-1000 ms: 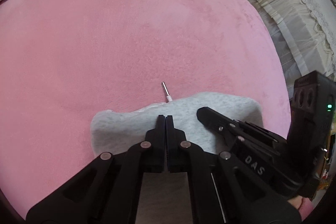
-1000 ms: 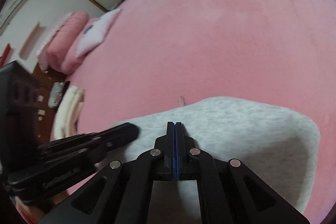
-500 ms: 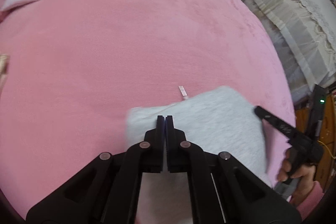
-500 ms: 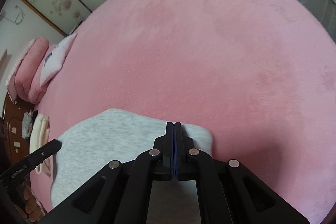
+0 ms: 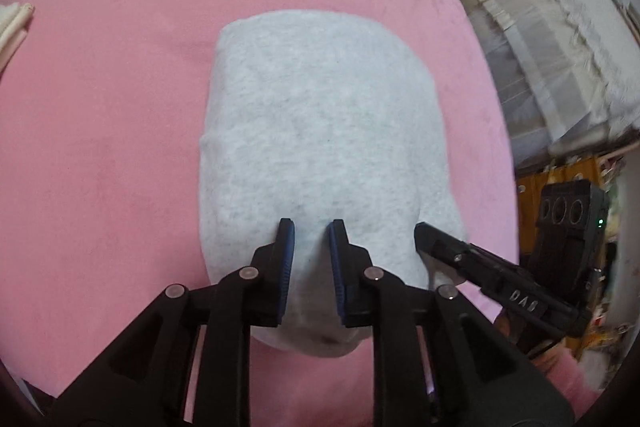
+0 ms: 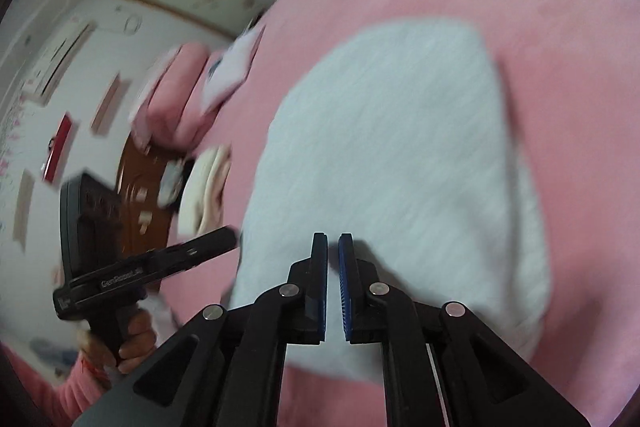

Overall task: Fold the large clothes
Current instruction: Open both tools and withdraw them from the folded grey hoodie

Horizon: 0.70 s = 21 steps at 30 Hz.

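Observation:
A light grey garment (image 5: 320, 127) lies folded flat in a long oblong on the pink bed cover (image 5: 100, 107). My left gripper (image 5: 311, 227) hangs over its near end. Its jaws are opening and the blue pads stand apart, pressing on no cloth. My right gripper (image 5: 422, 233) reaches in at the garment's near right corner. In the right wrist view, which is blurred, the garment (image 6: 392, 147) stretches away ahead of my right gripper (image 6: 333, 239). These jaws are also opening, with a narrow gap and nothing pinched. My left gripper (image 6: 230, 233) points at the garment's left edge.
Cream lace bedding (image 5: 540, 27) is piled beyond the bed's right edge. Pink pillows (image 6: 176, 107) and a white pillow (image 6: 232, 67) sit at the head of the bed. Folded cream cloth (image 6: 208, 183) lies at the left edge beside a brown wooden cabinet (image 6: 140, 179).
Both grippers were shut on the garment's edge and travelled across the bed with it. Now their jaws have parted and the grey cloth lies laid out ahead of both.

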{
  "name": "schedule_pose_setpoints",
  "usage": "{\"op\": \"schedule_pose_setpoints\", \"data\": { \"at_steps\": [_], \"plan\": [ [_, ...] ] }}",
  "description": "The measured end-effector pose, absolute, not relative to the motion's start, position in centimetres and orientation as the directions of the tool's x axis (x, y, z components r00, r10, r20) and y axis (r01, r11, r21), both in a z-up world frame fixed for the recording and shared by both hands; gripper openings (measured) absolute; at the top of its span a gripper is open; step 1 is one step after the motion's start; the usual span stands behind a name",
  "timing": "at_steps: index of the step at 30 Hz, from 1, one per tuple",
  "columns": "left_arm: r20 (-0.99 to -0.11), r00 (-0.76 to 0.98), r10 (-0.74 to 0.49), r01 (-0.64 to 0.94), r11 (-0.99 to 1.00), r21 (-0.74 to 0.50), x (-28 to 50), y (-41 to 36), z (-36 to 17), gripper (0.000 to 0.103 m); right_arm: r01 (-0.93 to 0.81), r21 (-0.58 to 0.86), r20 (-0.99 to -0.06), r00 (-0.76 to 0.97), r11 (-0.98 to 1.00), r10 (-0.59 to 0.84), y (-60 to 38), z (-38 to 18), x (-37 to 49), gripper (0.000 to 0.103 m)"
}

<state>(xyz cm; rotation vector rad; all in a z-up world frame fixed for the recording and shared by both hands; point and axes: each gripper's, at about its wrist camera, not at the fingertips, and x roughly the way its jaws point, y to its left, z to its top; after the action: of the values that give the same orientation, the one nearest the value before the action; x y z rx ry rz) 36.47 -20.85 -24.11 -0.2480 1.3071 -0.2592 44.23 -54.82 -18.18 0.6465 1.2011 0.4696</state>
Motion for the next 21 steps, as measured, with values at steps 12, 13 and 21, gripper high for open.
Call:
{"op": "schedule_pose_setpoints", "data": {
  "at_steps": [12,13,21],
  "plan": [
    [-0.968,0.221,-0.123,-0.052,0.989,-0.137,31.4,-17.0,-22.0,0.042,0.236,0.468,-0.87,0.292,0.851,0.398,-58.6,-18.5,38.9,0.008],
    [-0.968,0.221,-0.116,-0.062,0.989,-0.133,30.6,-17.1,-21.2,0.043,0.232,0.437,-0.885,0.282,0.869,0.37,-58.0,-17.6,38.7,0.02],
    [-0.966,0.249,-0.068,-0.061,0.994,-0.086,25.1,-20.1,-17.5,0.059,0.256,0.329,-0.935,0.22,0.909,0.277,-56.3,-9.4,29.1,0.062]
  ]
}}
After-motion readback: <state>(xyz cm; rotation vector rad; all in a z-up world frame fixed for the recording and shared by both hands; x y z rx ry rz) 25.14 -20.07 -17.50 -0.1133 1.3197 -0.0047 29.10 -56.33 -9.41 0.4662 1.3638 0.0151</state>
